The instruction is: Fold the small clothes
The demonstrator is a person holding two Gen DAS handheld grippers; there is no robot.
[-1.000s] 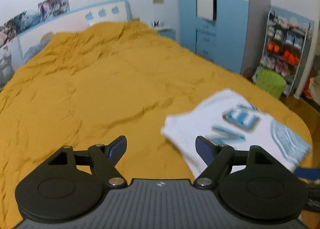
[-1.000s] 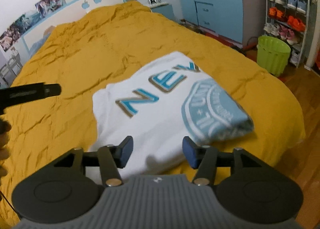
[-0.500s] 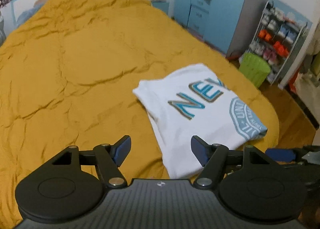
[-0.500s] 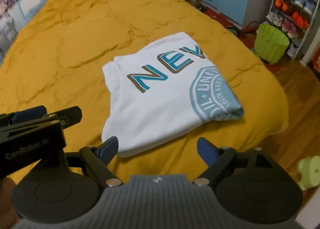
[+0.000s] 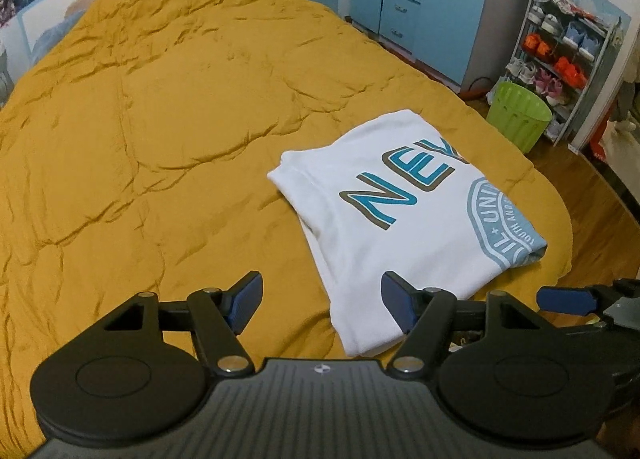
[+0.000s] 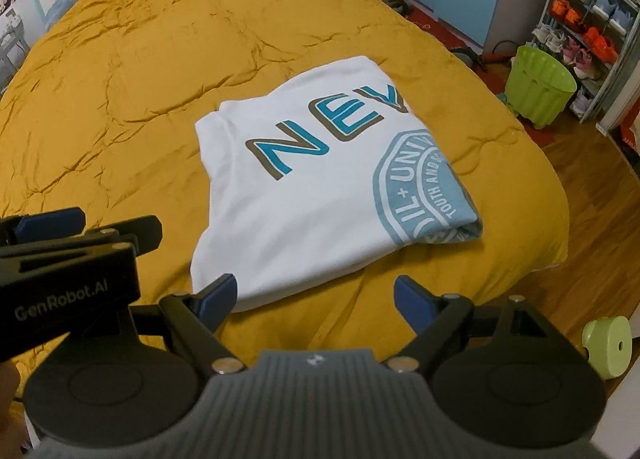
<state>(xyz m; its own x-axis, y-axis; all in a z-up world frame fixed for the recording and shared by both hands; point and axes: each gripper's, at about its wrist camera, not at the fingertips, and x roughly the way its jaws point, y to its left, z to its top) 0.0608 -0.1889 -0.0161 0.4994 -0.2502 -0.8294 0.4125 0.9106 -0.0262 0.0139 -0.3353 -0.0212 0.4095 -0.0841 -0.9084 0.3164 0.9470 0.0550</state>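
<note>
A white T-shirt (image 5: 396, 211) with blue "NEV" lettering and a round blue badge lies folded into a rectangle on the yellow bedspread (image 5: 160, 139), near the bed's right front corner. It also shows in the right wrist view (image 6: 304, 187). My left gripper (image 5: 322, 301) is open and empty, held above the bed just in front of the shirt's near edge. My right gripper (image 6: 314, 301) is open and empty, above the shirt's near edge. The left gripper shows at the left of the right wrist view (image 6: 72, 243).
A green bin (image 5: 520, 117) and a shoe rack (image 5: 564, 55) stand on the wooden floor right of the bed. Blue cabinets (image 5: 416, 7) line the far wall. A small green stool (image 6: 608, 345) sits on the floor by the bed's corner.
Both grippers have pulled back and risen from the shirt, so more of the bed shows. The right gripper's jaws have opened wider. The shirt lies still.
</note>
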